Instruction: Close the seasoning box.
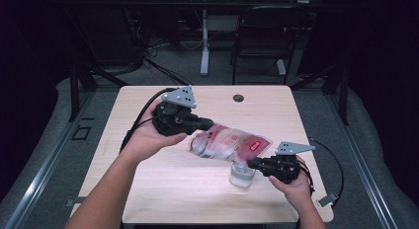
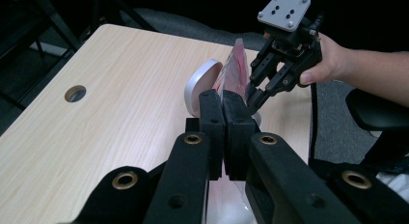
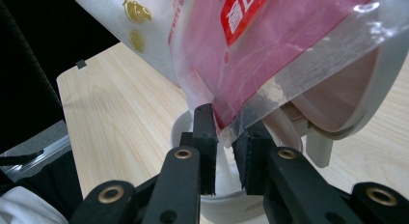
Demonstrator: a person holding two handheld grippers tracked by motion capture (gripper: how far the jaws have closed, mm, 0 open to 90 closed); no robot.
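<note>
A pink and white plastic bag (image 1: 230,142) hangs tilted over a small clear container (image 1: 242,177) near the table's front right. My left gripper (image 1: 210,125) is shut on the bag's upper end, and its jaws (image 2: 223,96) press together on the film. The bag (image 2: 235,64) shows edge-on beyond them. My right gripper (image 1: 251,164) sits at the container's mouth. Its jaws (image 3: 226,122) stand a narrow gap apart, with the bag's (image 3: 289,35) lower corner hanging between them. Below lies the container (image 3: 185,137) with white contents. Its hinged white lid (image 3: 366,89) (image 2: 200,84) stands open.
The light wooden table (image 1: 173,189) has a round cable hole (image 1: 238,97) (image 2: 75,93) at its far edge. A black chair (image 1: 262,36) and a table leg stand beyond it. Cables trail from both grippers across the table's sides.
</note>
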